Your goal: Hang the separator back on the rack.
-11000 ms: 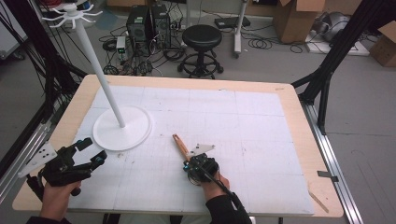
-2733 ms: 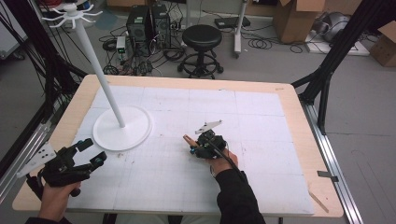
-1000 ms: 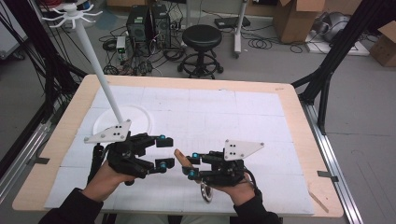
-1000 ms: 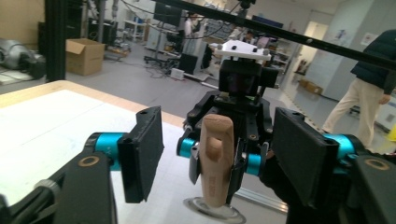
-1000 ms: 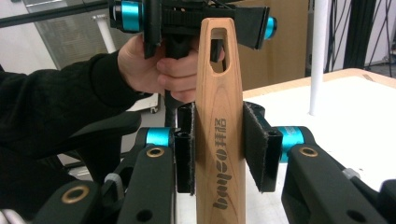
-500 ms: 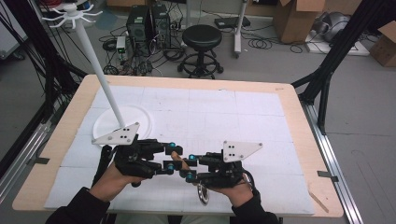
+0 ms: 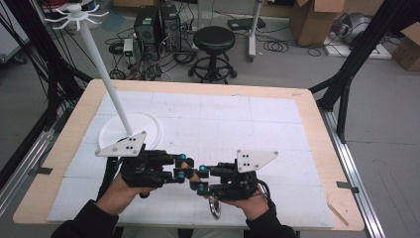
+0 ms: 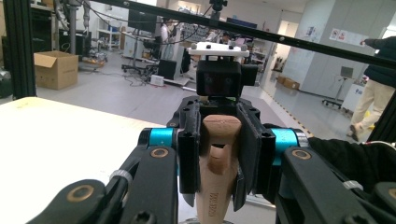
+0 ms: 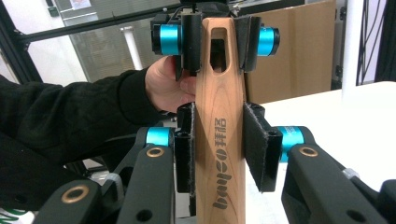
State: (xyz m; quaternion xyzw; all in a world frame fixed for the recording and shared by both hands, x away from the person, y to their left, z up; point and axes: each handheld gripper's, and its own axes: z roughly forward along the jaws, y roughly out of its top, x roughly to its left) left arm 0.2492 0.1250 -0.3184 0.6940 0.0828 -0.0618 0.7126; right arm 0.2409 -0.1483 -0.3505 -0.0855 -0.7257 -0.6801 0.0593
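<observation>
A wooden handle [image 7: 191, 174] with a slot near its end is held level above the table between the two grippers. My left gripper [image 7: 184, 167] has just been closing and its pads now press on the slotted end [image 9: 218, 46]. My right gripper [image 7: 202, 179] is shut on the handle's middle [image 9: 219, 140], its pads on both sides. In the left gripper view my left gripper [image 8: 219, 154] clamps the wood [image 8: 219, 158], with the right gripper's body behind it. A metal ring [image 7: 214, 207] hangs below the right hand.
A white stand with a round base [image 7: 130, 130] and a slanted pole topped by hooks [image 7: 77, 12] is at the table's back left. The white mat [image 7: 237, 124] covers the wooden table. A black stool [image 7: 214, 37] and cardboard boxes [image 7: 311, 20] stand on the floor beyond.
The left gripper came in from the table's left, reached the handle's free end and closed on it. The right gripper kept still with the handle.
</observation>
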